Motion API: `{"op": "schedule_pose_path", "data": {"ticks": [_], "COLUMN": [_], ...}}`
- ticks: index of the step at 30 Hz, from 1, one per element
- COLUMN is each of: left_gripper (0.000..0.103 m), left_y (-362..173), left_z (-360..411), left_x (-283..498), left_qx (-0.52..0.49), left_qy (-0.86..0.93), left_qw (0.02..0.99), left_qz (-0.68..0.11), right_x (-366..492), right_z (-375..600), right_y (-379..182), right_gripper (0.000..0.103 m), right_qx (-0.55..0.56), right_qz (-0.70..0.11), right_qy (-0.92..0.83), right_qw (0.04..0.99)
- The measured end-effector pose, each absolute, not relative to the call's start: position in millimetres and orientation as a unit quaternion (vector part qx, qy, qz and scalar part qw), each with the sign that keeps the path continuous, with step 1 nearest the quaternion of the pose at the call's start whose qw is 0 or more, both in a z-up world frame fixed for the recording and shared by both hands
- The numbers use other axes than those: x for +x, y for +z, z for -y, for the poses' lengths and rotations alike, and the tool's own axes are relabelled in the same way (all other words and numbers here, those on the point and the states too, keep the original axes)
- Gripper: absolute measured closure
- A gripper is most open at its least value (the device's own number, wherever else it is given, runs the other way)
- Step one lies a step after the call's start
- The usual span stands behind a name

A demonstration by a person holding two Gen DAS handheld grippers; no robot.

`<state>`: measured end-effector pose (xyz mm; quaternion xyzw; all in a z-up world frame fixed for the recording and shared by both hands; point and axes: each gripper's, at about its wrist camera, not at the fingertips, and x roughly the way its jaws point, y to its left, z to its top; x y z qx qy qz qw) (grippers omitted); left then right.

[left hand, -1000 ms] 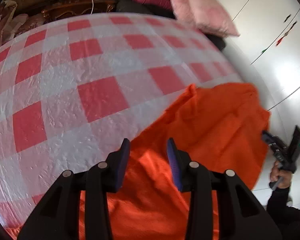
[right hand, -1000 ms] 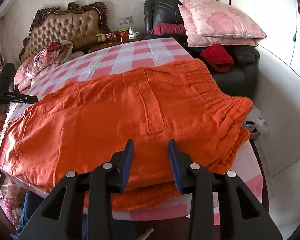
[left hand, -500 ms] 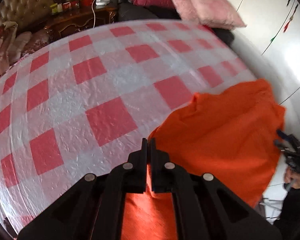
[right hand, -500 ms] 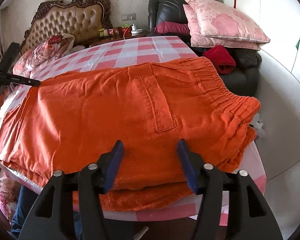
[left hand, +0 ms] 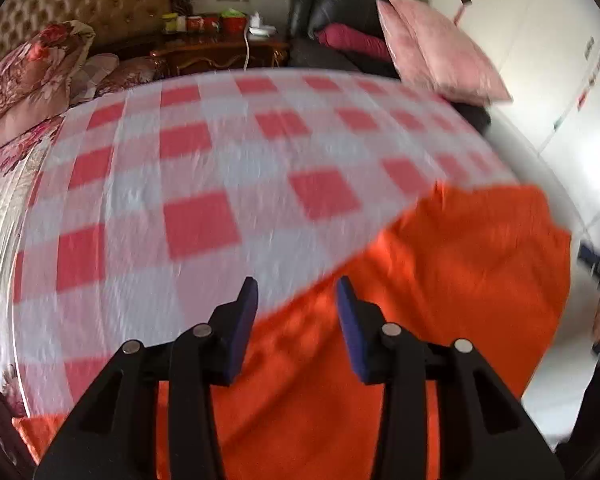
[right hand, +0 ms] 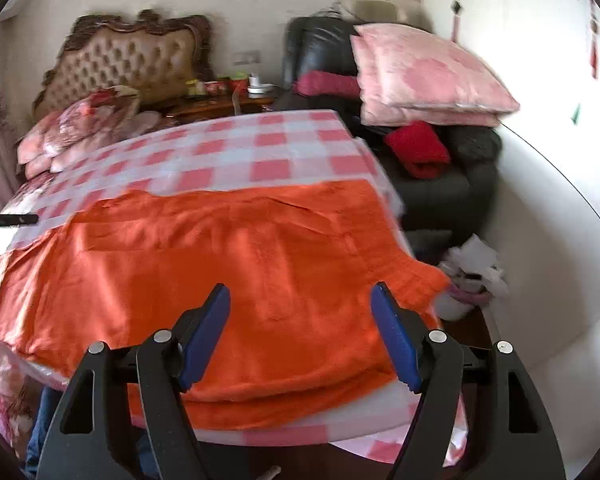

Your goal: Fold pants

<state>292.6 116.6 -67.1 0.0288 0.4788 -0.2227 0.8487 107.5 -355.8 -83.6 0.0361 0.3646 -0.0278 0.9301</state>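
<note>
The orange pants, soft and faintly wrinkled with a stitched pocket, lie flat across the red-and-white checked plastic tabletop. The right gripper hangs at six o'clock with blue-padded fingers spread wide, holding nothing. The left gripper is parted too, empty, over the pants' edge.

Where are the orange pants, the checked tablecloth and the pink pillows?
Orange pants (right hand: 228, 264): right wrist view, middle of the fabric.
Checked tablecloth (left hand: 204, 184): left wrist view, bare centre.
Pink pillows (right hand: 424, 76): right wrist view, top pillow's face.
</note>
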Motion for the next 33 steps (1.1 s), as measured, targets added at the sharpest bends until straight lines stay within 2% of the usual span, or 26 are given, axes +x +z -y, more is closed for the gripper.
{"op": "schedule_pose_path", "data": {"ticks": [3, 4, 5, 6, 7, 12, 13, 14, 15, 18, 21, 22, 23, 29, 30, 31, 32, 33], "left_gripper": [0.063, 0.069, 0.074, 0.097, 0.102, 0.101, 0.092, 0.072, 0.068, 0.070, 0.070, 0.086, 0.095, 0.098, 0.097, 0.089, 0.075, 0.065], "left_y": [-77, -81, -86, -91, -96, -83, -81, -81, -79, -77, -84, -87, -92, -83, -77, -70, -64, -58], "left_z": [-108, -102, -95, -88, -83, -106, -116, -122, -134, -165, -165, -163, -160, -174, -183, -190, -194, -196], "left_x": [280, 277, 275, 275, 276, 286, 287, 289, 290, 284, 270, 268, 267, 270, 267, 261, 253, 239], "left_qx": [0.066, 0.077, 0.096, 0.116, 0.140, 0.109, 0.111, 0.110, 0.094, 0.034, 0.073, 0.084, 0.100, 0.093, 0.075, 0.047, 0.027, 0.004], "left_qy": [-0.236, -0.242, -0.248, -0.245, -0.235, -0.217, -0.190, -0.178, -0.162, -0.165, -0.166, -0.165, -0.157, -0.071, -0.047, -0.036, -0.028, -0.018], "left_qw": [0.844, 0.841, 0.835, 0.830, 0.826, 0.848, 0.857, 0.858, 0.863, 0.864, 0.857, 0.855, 0.850, 0.878, 0.889, 0.900, 0.908, 0.920], "left_qz": [-0.477, -0.477, -0.481, -0.487, -0.492, -0.471, -0.465, -0.469, -0.469, -0.474, -0.482, -0.485, -0.493, -0.464, -0.449, -0.432, -0.416, -0.391], "right_x": [108, 108, 110, 112, 113, 108, 106, 105, 105, 104, 106, 106, 106, 106, 104, 104, 104, 107], "right_z": [321, 310, 301, 294, 292, 293, 294, 294, 295, 295, 293, 293, 292, 298, 303, 310, 319, 329], "right_y": [-89, -93, -98, -105, -110, -136, -136, -137, -137, -138, -138, -138, -137, -132, -126, -118, -108, -96], "right_gripper": [0.033, 0.033, 0.033, 0.033, 0.033, 0.033, 0.033, 0.033, 0.033, 0.032, 0.032, 0.032, 0.032, 0.032, 0.032, 0.032, 0.032, 0.032], "right_qx": [0.010, 0.000, -0.007, -0.011, -0.011, -0.009, -0.010, -0.008, -0.006, -0.010, -0.012, -0.012, -0.012, 0.008, 0.017, 0.028, 0.033, 0.036], "right_qz": [-0.377, -0.381, -0.387, -0.398, -0.403, -0.433, -0.431, -0.431, -0.430, -0.431, -0.434, -0.436, -0.437, -0.442, -0.437, -0.427, -0.417, -0.404], "right_qy": [0.033, 0.041, 0.046, 0.045, 0.043, 0.041, 0.042, 0.043, 0.044, 0.044, 0.040, 0.040, 0.038, 0.042, 0.044, 0.047, 0.046, 0.039], "right_qw": [0.926, 0.924, 0.921, 0.916, 0.914, 0.900, 0.901, 0.901, 0.902, 0.901, 0.900, 0.899, 0.899, 0.896, 0.898, 0.902, 0.907, 0.913]}}
